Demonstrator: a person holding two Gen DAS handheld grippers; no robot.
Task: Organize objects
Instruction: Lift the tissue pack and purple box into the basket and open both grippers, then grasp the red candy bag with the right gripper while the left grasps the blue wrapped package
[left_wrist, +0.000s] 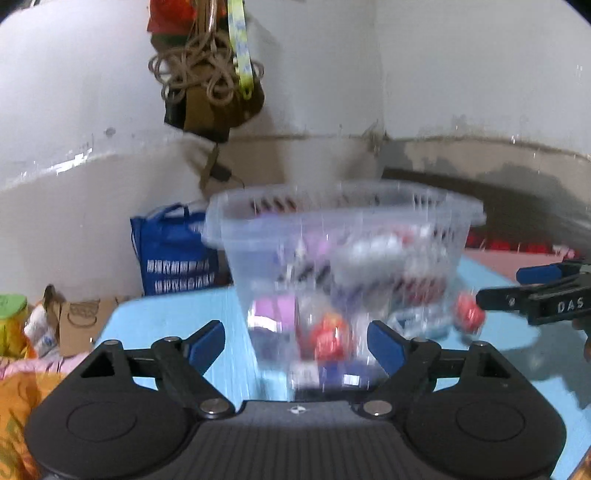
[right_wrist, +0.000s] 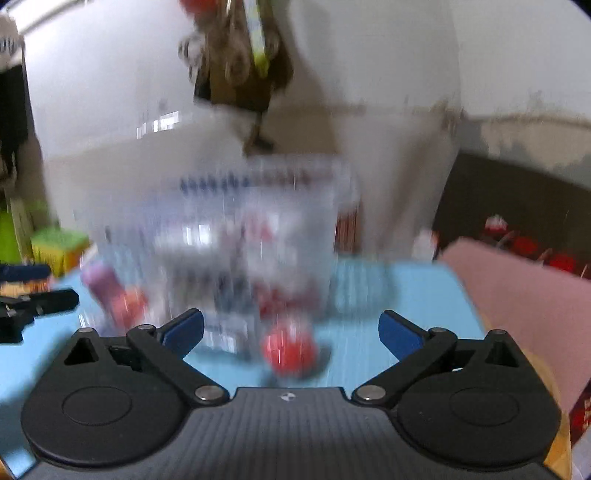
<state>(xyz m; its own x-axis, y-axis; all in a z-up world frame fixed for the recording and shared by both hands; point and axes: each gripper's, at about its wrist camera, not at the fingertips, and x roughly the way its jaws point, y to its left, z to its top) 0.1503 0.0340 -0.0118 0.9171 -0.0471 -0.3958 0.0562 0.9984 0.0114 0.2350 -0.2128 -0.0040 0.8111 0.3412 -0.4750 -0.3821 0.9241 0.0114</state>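
From your left wrist camera, your left gripper (left_wrist: 295, 339) stands with its blue-padded fingers spread wide and nothing between them, low over the light blue table (left_wrist: 166, 317). Straight ahead of it stands a clear plastic basket (left_wrist: 343, 258) on that table, blurred, holding a jumble of small things whose kinds you cannot make out beyond purple, white and red patches. A red ball (left_wrist: 469, 314) lies on the table just beside the basket's right side, and your right gripper (left_wrist: 495, 288) reaches in from the right edge, its fingertips close to that ball; from this side its fingers look apart. Left of the table you see a blue bag (left_wrist: 173, 254) against the wall, a cardboard box (left_wrist: 85, 317) in front of it, and a bundle of rope (left_wrist: 199, 74) hanging above. From your right wrist camera, the picture is heavily smeared. Your right gripper (right_wrist: 291, 332) is spread wide and holds nothing. The red ball (right_wrist: 290, 347) lies on the blue table (right_wrist: 424, 295) between its fingers' line and a little ahead, touching neither pad. The basket (right_wrist: 251, 236) stands just behind the ball. Your left gripper (right_wrist: 40, 295) shows at the left edge, and a pink cloth (right_wrist: 517, 288) lies to the right.
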